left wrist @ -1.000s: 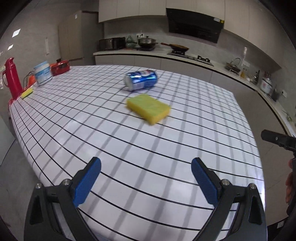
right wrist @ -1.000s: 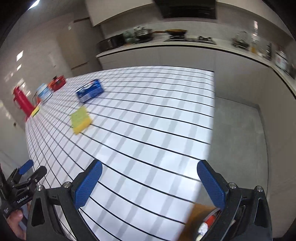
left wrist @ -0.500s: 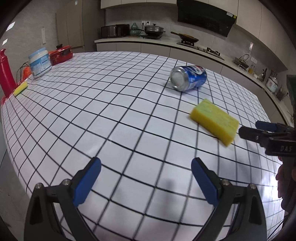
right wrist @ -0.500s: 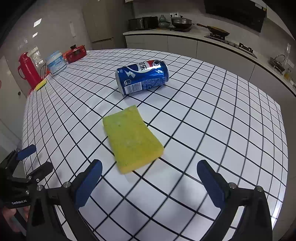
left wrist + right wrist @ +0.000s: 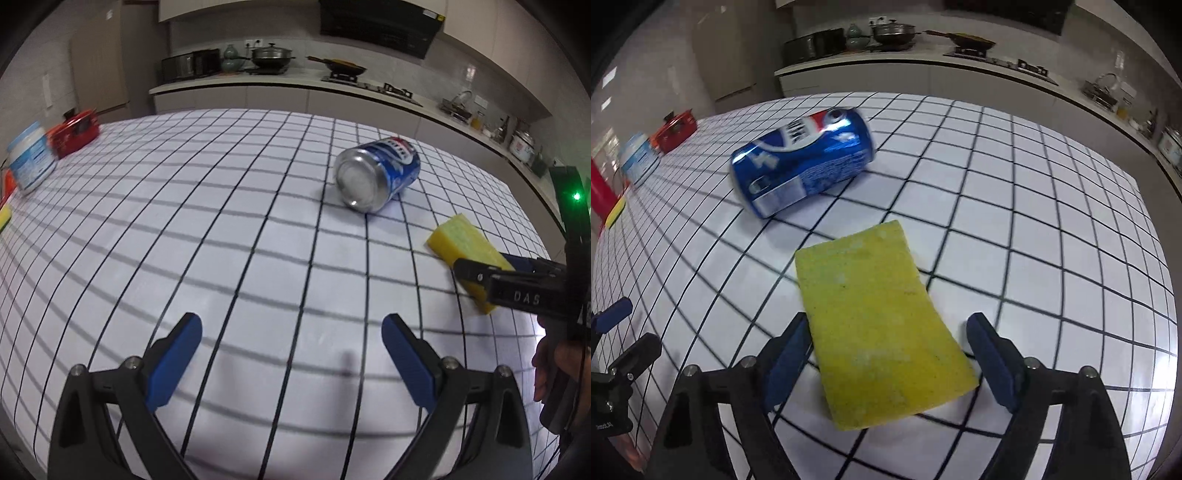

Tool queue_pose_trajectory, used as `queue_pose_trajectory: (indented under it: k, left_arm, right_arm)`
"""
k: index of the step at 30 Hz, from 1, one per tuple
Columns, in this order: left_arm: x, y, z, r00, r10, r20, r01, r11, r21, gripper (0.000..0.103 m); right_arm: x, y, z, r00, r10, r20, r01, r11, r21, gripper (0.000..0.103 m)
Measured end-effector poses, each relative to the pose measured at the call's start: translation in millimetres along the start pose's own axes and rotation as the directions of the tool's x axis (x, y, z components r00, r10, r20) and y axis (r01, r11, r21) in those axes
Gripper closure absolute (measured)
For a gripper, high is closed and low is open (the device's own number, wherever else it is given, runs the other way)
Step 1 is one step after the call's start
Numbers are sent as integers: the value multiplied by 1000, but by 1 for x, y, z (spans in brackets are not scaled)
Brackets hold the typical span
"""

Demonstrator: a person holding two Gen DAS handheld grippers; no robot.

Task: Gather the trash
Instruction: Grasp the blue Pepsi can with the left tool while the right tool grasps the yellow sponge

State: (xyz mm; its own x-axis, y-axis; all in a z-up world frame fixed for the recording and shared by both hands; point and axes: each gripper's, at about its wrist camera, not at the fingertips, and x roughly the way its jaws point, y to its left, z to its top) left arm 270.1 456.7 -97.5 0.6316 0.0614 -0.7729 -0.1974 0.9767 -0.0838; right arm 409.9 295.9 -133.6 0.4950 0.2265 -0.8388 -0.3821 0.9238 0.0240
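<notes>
Two grippers tilted down over grid-pattern table [image 5: 229, 236]. R gripper [image 5: 886, 354] straddles near end of yellow sponge [image 5: 875, 317], jaws closing; L pad at sponge edge, R pad w/ slight gap, not clamped yet. L gripper [image 5: 291, 354] spread wide, nothing between jaws, over bare table. Sponge flat, rectangular, faint specks on top. Blue soda can [image 5: 801, 166] on its side just beyond sponge, apart from it, silver base toward L cam.
</notes>
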Motion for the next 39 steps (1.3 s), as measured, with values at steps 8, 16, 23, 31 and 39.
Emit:
queue_pose_trajectory:
  k: [8, 16, 23, 31, 39]
  left_arm:
    - [39, -34, 40, 998, -66, 10, 64, 989, 134, 4]
    - [71, -65, 83, 995, -94, 20, 87, 974, 209, 4]
    - [84, -82, 101, 991, -134, 15, 127, 966, 224, 6]
    - [71, -83, 84, 977, -209, -31, 211, 959, 189, 24]
    - [78, -101, 98, 980, -198, -16, 195, 949, 246, 9]
  right_arm:
    - [0, -56, 10, 997, -79, -7, 80, 989, 128, 23]
    - [0, -71, 14, 996, -88, -9, 88, 981, 172, 23]
    - [3, -87, 18, 992, -123, -9, 123, 970, 208, 24]
    - [1, -101, 21, 995, -101, -10, 100, 963, 251, 30]
    - [4, -109, 27, 999, -32, -14, 35, 971, 238, 23]
